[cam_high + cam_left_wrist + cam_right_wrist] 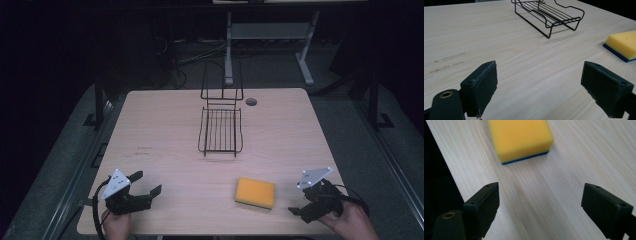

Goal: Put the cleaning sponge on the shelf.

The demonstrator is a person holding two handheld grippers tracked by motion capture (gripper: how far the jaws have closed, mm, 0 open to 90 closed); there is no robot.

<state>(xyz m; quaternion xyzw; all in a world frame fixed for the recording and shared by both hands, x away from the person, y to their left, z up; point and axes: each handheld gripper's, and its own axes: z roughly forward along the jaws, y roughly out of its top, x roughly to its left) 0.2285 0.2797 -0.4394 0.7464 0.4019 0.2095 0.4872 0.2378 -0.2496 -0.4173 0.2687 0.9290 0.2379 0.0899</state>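
Both grippers sat spread wide and empty, right gripper (305, 204) just beside the yellow sponge (255, 192), left gripper (145, 186) well apart. A shallow pinch could have squashed the soft foam and let it slip. Pale wooden table (165, 125), wire rack (220, 131) mid-table, dark room.

Bare surface (165, 125) is seen across the whole 9 o'clock half, where nothing stands in the way of the left tool (145, 184), whose jaws are spread wide. Toward 12 o'clock, the centre line is blocked by a black wire rack (220, 130), its tall back frame rising at the far end. Open lanes are left on both sides of it. At 5 o'clock, a yellow sponge (255, 192) lies flat, just ahead of the right tool (300, 200), itself wide open, with clear wood between them.
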